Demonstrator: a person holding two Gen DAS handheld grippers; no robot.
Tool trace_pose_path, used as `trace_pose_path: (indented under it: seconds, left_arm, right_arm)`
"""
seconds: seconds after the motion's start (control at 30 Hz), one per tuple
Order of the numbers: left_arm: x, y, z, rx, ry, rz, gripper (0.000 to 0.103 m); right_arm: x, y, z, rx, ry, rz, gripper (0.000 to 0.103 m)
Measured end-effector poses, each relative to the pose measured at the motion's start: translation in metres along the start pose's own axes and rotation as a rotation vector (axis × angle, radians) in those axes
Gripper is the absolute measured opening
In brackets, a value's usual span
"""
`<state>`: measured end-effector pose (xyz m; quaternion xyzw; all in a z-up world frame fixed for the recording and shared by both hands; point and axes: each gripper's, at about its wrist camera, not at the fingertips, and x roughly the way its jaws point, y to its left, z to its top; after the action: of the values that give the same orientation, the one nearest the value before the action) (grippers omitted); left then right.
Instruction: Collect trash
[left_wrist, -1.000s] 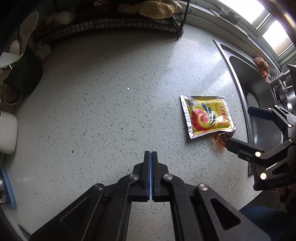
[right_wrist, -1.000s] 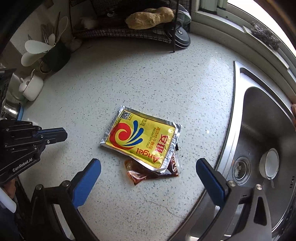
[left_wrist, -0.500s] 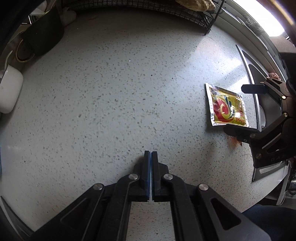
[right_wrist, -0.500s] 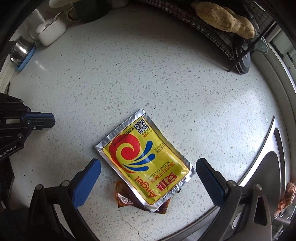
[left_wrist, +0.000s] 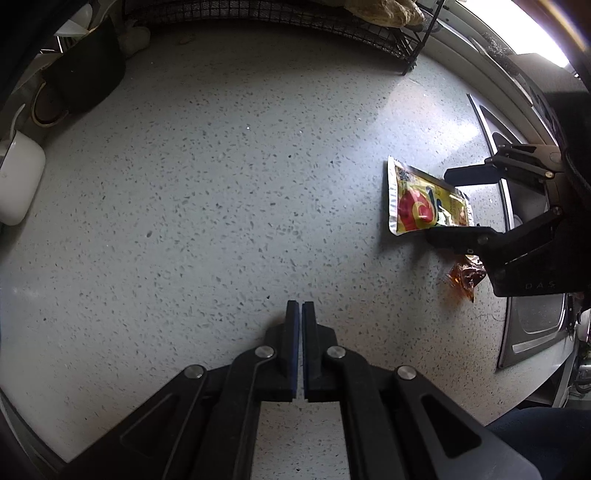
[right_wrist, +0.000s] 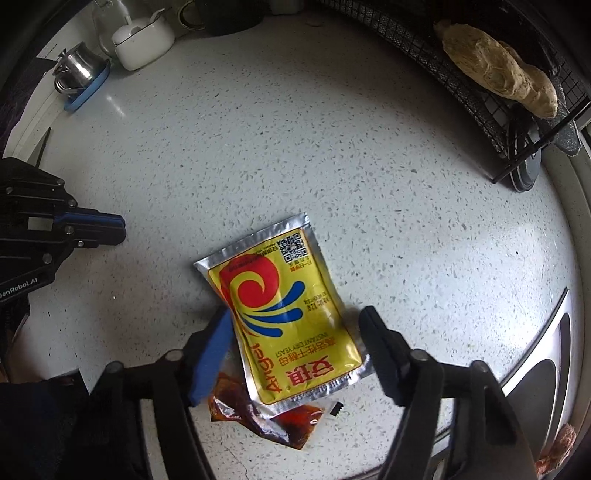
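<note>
We see our right gripper (right_wrist: 295, 325) pointing down at the speckled counter (right_wrist: 332, 155), its jaws closing around the yellow yeast packet (right_wrist: 284, 314), which lies flat over a brown sauce sachet (right_wrist: 266, 417) near the sink (right_wrist: 550, 354); the pads are not yet pressing. Our left gripper (left_wrist: 299, 314) hovers pressed together, holding nothing.

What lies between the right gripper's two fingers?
The yellow yeast packet lies on the countertop between the closing right gripper fingers, seen in the right wrist view.
</note>
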<state>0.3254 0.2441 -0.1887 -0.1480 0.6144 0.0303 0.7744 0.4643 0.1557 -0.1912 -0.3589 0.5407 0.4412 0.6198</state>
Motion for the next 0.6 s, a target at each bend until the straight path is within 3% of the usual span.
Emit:
trace_pose_path:
  seconds: [0.13,0.17,0.27,0.47,0.6]
  left_arm:
    - [-0.002,-0.002,-0.001,-0.011,0.004,-0.004,0.001]
    - [-0.002,-0.002,-0.001,-0.009,0.004,-0.002,0.001]
    - [-0.005,-0.006,0.004,-0.009,0.004,-0.005,0.001]
    - [-0.009,-0.027,0.010,0.070,0.018,0.011,0.001]
    - [-0.006,-0.063,0.023,0.175,0.025,-0.027,0.004]
  right_arm:
    - [0.004,0.001,0.003,0.005,-0.016,-0.007,0.053]
    - [0.003,0.000,0.002,0.018,-0.024,-0.007,0.041]
    - [0.002,0.007,0.004,0.028,-0.046,-0.029,0.035]
    - [-0.023,0.002,-0.025,0.169,-0.121,-0.068,0.033]
    - [-0.048,-0.004,-0.051,0.317,-0.163,-0.131,0.033]
